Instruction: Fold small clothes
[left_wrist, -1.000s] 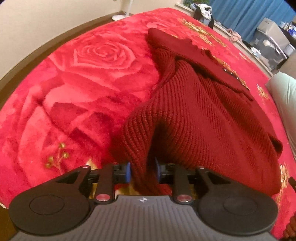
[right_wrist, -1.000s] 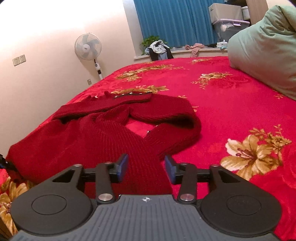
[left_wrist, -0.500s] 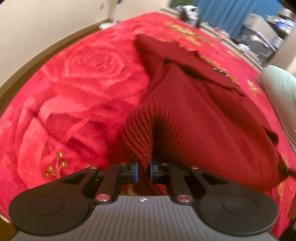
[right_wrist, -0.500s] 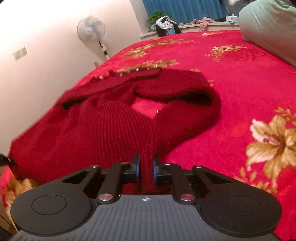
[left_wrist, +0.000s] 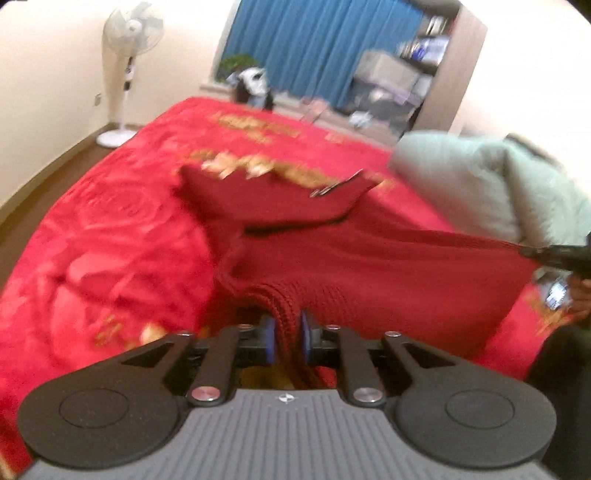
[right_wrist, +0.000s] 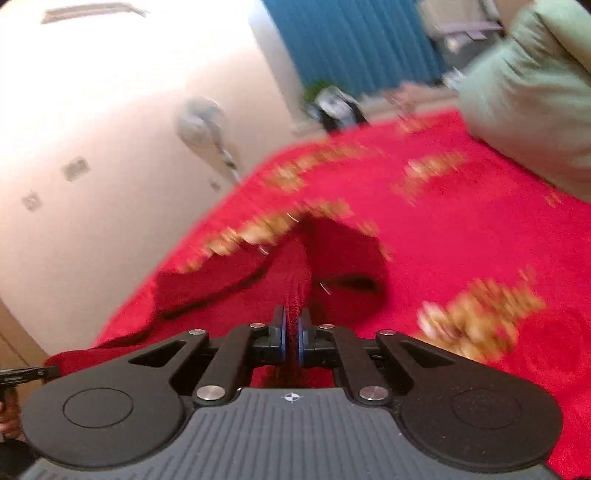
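With both tongs pinching the same dark red sweater (left_wrist: 369, 266), I judge I am in the lifting part of the fold. Nearest to me, the left tongs (left_wrist: 285, 338) are pressed onto a bunched knitted edge, and the right tongs (right_wrist: 291, 334) are clamped on a thin ridge of the same knit. Between the two grips the cloth is stretched taut and raised; in the left view it runs out to the other tool at the right edge. Beyond that, the rest of the sweater trails down onto the red flowered bedspread (left_wrist: 122, 229), its far part lying flat on the bed.

Next, I think, comes carrying the held edge forward over the part on the bed, keeping both grips level so the fold lands straight, then letting go.

Further off sits a pale green pillow (left_wrist: 480, 184). At the back, storage boxes (left_wrist: 388, 74) stand by the blue curtain (left_wrist: 317, 44); blur hides their contents. A standing fan (left_wrist: 129, 66) is beside the wall.
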